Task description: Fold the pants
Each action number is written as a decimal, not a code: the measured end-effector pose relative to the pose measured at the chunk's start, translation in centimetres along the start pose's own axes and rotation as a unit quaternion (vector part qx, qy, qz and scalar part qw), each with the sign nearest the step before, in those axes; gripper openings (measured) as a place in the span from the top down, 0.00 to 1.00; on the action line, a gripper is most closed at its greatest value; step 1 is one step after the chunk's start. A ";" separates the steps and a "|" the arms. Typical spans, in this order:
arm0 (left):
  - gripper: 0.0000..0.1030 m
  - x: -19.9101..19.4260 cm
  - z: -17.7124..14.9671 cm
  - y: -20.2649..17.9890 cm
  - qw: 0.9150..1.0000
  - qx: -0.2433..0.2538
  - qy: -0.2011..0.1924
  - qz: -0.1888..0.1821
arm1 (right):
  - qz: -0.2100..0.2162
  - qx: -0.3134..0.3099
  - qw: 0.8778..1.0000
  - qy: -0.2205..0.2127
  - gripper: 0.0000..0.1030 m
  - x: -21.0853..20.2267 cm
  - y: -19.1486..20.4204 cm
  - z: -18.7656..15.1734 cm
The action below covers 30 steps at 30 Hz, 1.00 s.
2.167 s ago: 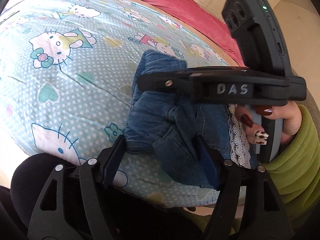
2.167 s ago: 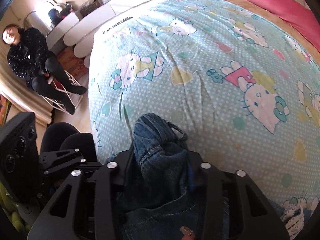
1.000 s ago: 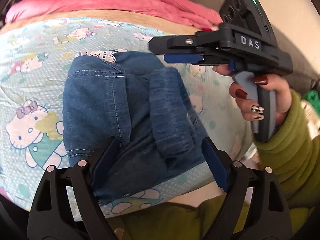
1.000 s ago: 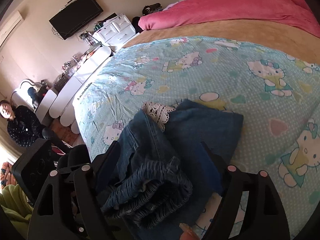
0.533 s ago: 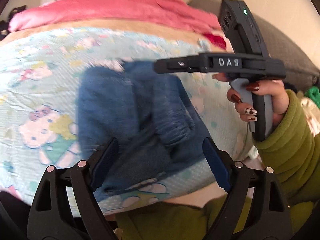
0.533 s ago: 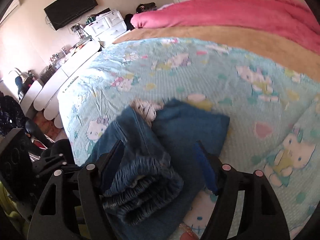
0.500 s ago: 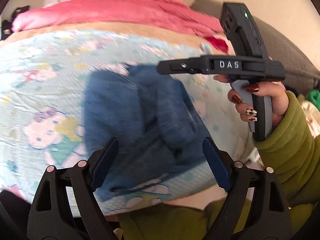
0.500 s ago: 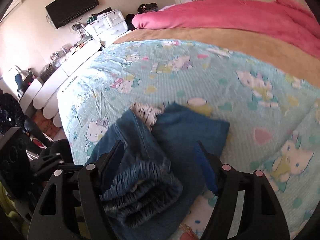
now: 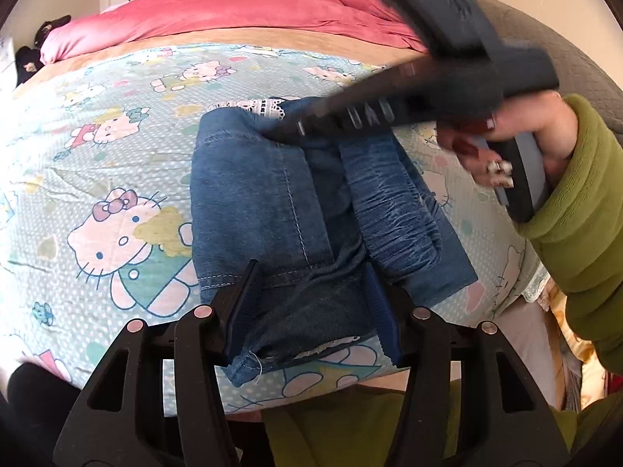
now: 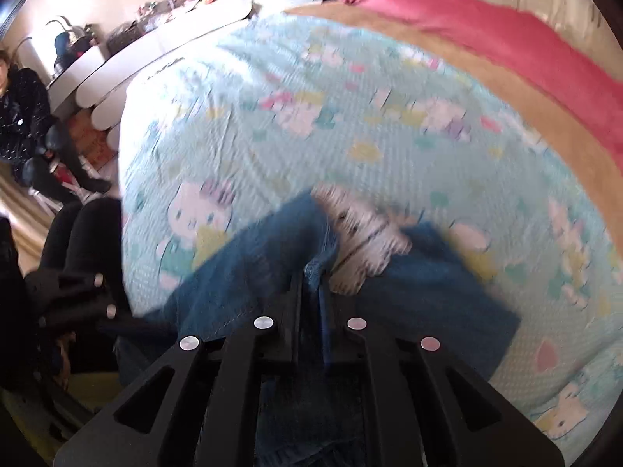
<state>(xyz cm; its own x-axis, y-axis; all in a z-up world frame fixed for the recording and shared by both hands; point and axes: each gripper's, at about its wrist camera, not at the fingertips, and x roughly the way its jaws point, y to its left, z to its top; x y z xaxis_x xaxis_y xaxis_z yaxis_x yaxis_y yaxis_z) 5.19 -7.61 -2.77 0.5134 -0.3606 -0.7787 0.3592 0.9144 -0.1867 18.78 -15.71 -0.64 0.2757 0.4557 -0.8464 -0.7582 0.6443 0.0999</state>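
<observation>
Folded blue denim pants point(image 9: 272, 202) lie on the cartoon-cat bedsheet point(image 9: 117, 136), white lace trim point(image 9: 261, 106) showing at their far edge. My left gripper point(image 9: 311, 311) sits at the near hem. Its jaws are closing, and the denim is gathered and creased between the pads. My right gripper point(image 9: 284, 132), blurred and held by a hand in a green sleeve point(image 9: 576, 202), reaches the far edge beside the lace. In the right wrist view its jaws point(image 10: 311, 288) are together with a fold of the pants point(image 10: 241, 272) pinched at the tips, next to the lace trim point(image 10: 358, 233).
A pink duvet point(image 9: 233, 11) and a tan blanket band point(image 10: 525, 89) lie across the far side of the bed. The bed's near edge runs just under the pants. A person in dark clothes point(image 10: 23, 116) sits by white furniture point(image 10: 155, 39) at the left.
My right gripper dropped from above the pants to their far edge and shut there. My left gripper's jaws narrowed around the near hem, which is now bunched.
</observation>
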 end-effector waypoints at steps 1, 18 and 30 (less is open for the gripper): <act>0.56 0.0 0.0 0.1 1.000 -0.001 0.000 0.001 | -0.034 -0.012 0.999 -0.006 0.94 -0.1 0.1 0.7; 0.38 -0.9 -0.3 -1.1 1.000 0.004 -0.006 -0.013 | -0.037 0.076 0.991 -0.105 0.51 -6.3 -3.4 -1.8; 0.15 -4.9 2.2 3.3 0.996 -0.064 -0.058 0.021 | -0.017 0.047 0.984 -0.172 0.31 -13.1 1.4 -12.8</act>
<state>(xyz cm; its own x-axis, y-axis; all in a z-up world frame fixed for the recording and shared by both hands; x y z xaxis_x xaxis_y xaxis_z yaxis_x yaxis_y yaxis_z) 5.57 -3.21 1.72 0.6154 -0.3330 -0.7144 0.2361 0.9426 -0.2360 6.59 -28.65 3.94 0.4959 0.6027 -0.6252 -0.6915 0.7095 0.1355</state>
